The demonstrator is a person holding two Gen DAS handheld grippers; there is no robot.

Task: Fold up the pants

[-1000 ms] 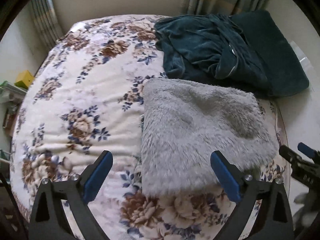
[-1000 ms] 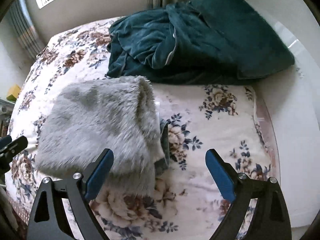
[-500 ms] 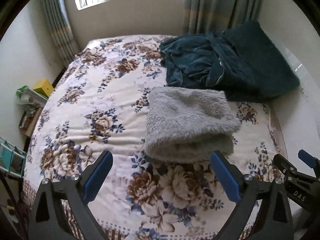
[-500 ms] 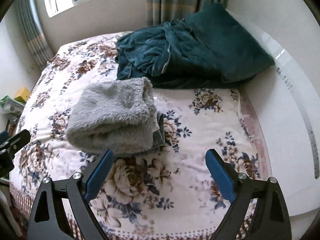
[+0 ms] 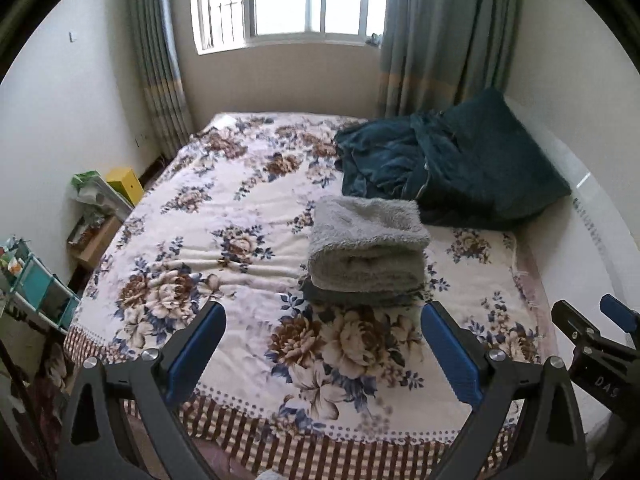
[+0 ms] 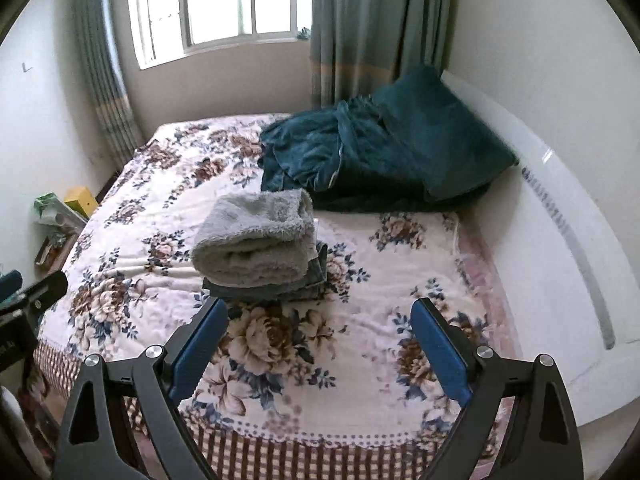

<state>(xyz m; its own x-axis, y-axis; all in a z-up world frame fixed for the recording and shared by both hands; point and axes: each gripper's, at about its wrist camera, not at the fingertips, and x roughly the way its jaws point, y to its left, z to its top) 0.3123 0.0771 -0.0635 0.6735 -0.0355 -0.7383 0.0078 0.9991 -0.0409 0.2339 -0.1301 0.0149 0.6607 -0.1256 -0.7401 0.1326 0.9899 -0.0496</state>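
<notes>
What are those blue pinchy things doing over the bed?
Someone is holding tongs in each hand to fold pants. The fluffy grey pants lie folded in a neat bundle on the flowery bedspread, in front of a crumpled dark green blanket. The left tongs and right tongs are both open, holding nothing, above the near edge of the bed. The folding looks finished.

Fluffy grey fleece pants [image 5: 366, 240] lying folded, matt floral cloth bed [image 5: 224, 240] cover wrinkling at 9 o'clock, plush teal blanket [image 5: 452, 168] bunching at 1 o'clock, left claw [image 5: 320, 352] showing matt black plastic, blue pads [image 5: 196, 346], shiny metal screws.
</notes>
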